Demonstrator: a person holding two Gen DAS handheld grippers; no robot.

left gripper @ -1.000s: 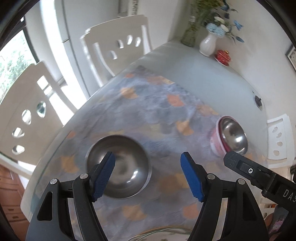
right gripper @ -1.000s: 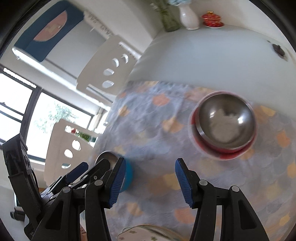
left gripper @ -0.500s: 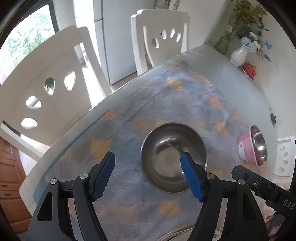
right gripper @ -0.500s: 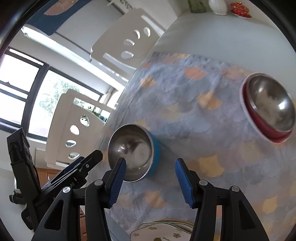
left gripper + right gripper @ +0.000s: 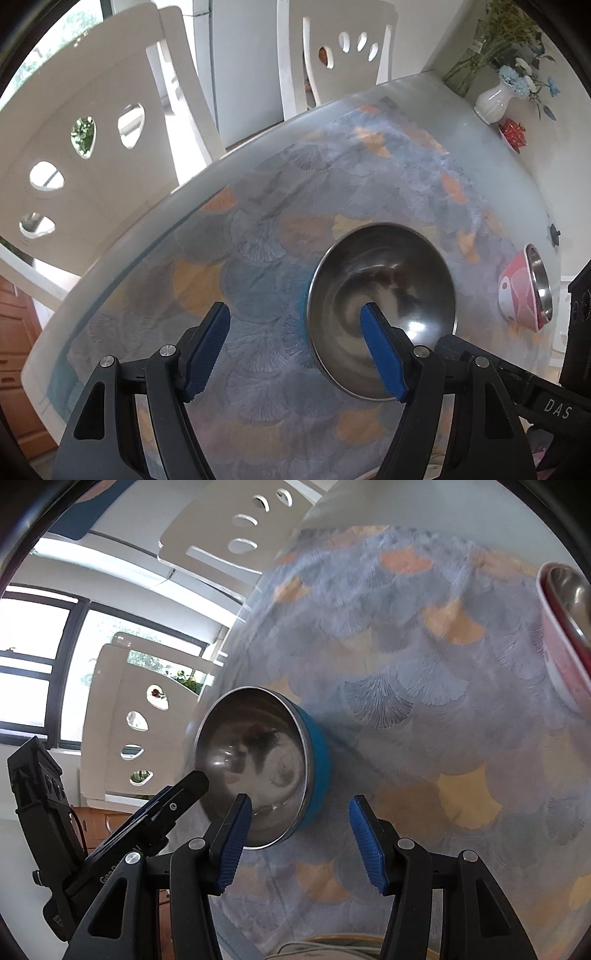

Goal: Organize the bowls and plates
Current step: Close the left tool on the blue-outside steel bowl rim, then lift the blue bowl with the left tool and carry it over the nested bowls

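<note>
A steel bowl with a blue outer wall [image 5: 384, 306] [image 5: 258, 771] sits on the patterned tablecloth. My left gripper [image 5: 295, 350] is open just above it, the right pad over the bowl's inside, the left pad outside its left rim. My right gripper [image 5: 299, 842] is open and empty, its left pad near the bowl's near rim. A pink bowl with a steel liner [image 5: 524, 291] [image 5: 565, 627] stands further right. A plate rim [image 5: 332, 949] shows at the bottom edge of the right wrist view.
Two white chairs [image 5: 92, 155] [image 5: 340, 55] stand along the table's far edge [image 5: 122, 236]. A white vase with flowers [image 5: 495, 99] and a small red pot [image 5: 513, 133] stand at the back right by the wall.
Both grippers moved closer to the blue-walled steel bowl. It now sits under the left gripper's right pad and larger in both views. Both stay open.
</note>
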